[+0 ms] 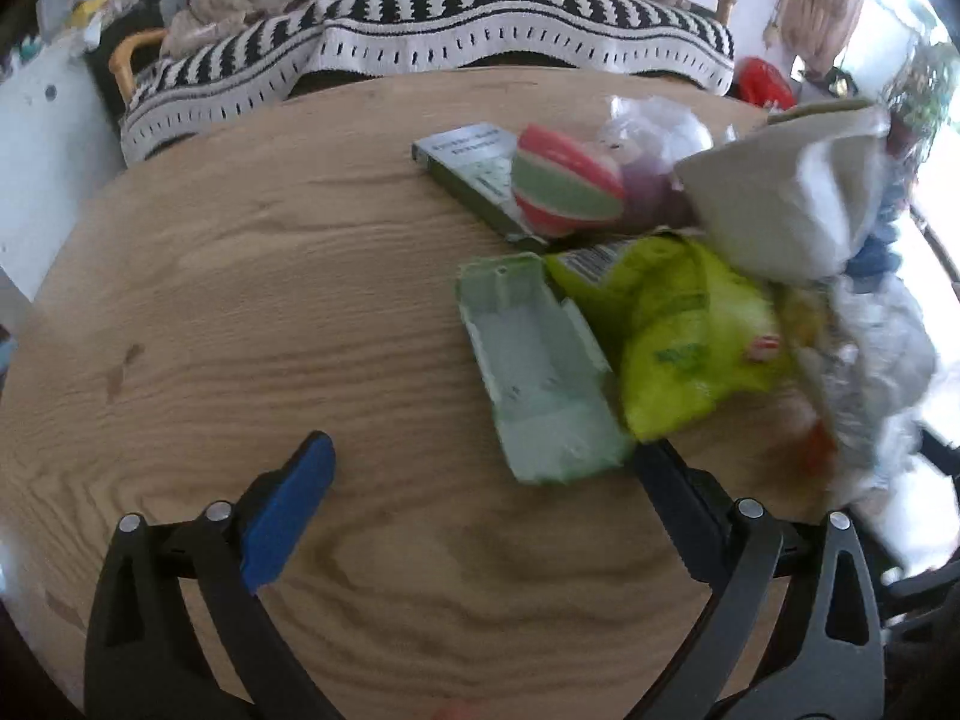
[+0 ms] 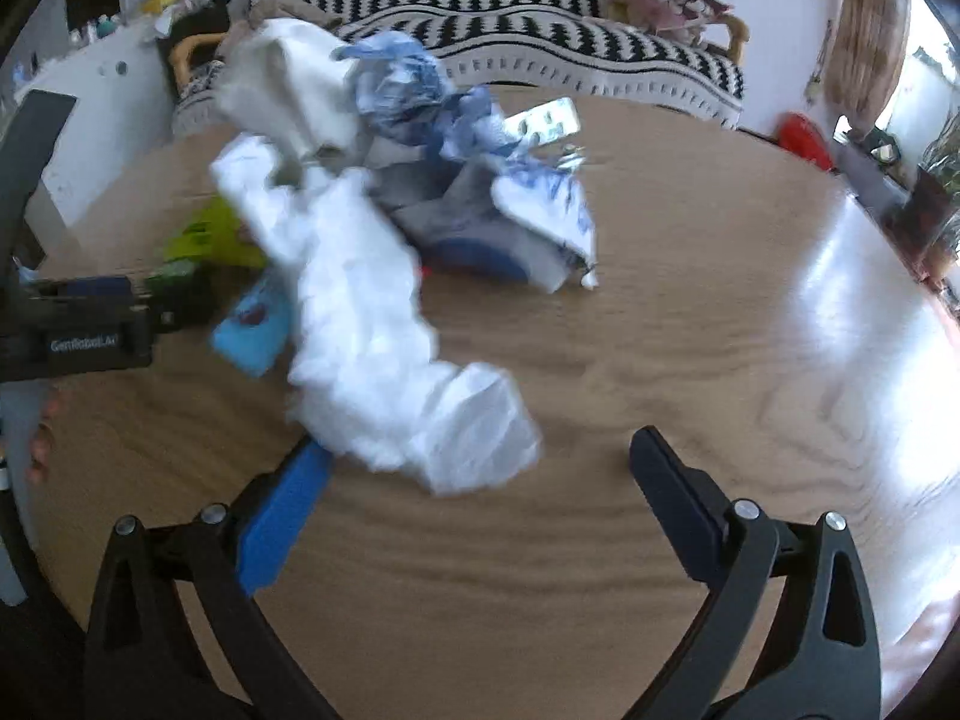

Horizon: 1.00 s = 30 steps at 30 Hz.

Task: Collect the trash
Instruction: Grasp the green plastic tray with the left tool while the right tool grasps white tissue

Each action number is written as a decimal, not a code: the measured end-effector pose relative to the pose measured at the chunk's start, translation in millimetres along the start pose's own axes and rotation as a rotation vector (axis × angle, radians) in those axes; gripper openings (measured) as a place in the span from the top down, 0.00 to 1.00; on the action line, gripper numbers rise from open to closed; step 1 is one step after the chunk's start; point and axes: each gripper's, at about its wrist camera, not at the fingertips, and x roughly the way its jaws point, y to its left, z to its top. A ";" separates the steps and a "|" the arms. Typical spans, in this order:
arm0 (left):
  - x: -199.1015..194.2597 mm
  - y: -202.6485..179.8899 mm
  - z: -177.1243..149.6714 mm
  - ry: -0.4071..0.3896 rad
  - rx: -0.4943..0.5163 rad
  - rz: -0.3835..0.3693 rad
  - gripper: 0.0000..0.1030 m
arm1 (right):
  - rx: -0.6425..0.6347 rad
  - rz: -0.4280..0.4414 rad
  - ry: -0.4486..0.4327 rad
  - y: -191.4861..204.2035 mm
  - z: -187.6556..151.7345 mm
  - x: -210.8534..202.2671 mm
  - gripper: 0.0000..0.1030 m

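Observation:
Trash lies on a round wooden table (image 1: 300,276). In the left wrist view: a pale green carton piece (image 1: 540,372), a yellow-green bag (image 1: 678,330), a grey-green box (image 1: 474,168), a red and green striped round thing (image 1: 564,180), and blurred white paper (image 1: 792,192). My left gripper (image 1: 480,462) is open, its right finger beside the carton's near end. In the right wrist view, crumpled white paper (image 2: 384,330) reaches between the fingers of my open right gripper (image 2: 480,456). Behind it lie blue-white wrappers (image 2: 480,180) and a blister pack (image 2: 543,120).
A sofa with a black and white striped blanket (image 1: 480,18) stands behind the table. The left gripper's body (image 2: 78,324) shows at the left edge of the right wrist view, next to a light blue packet (image 2: 252,324). A red object (image 2: 804,135) sits beyond the table's far right.

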 end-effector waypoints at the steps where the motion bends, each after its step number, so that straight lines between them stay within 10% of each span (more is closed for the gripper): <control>1: 1.2 1.3 0.7 -0.013 -0.001 0.003 0.06 | -0.006 0.007 0.001 -0.5 3.5 3.3 0.05; 30: 11.8 35.0 13.2 -0.055 0.001 -0.009 0.06 | -0.162 0.131 -0.004 27.2 29.9 20.7 0.06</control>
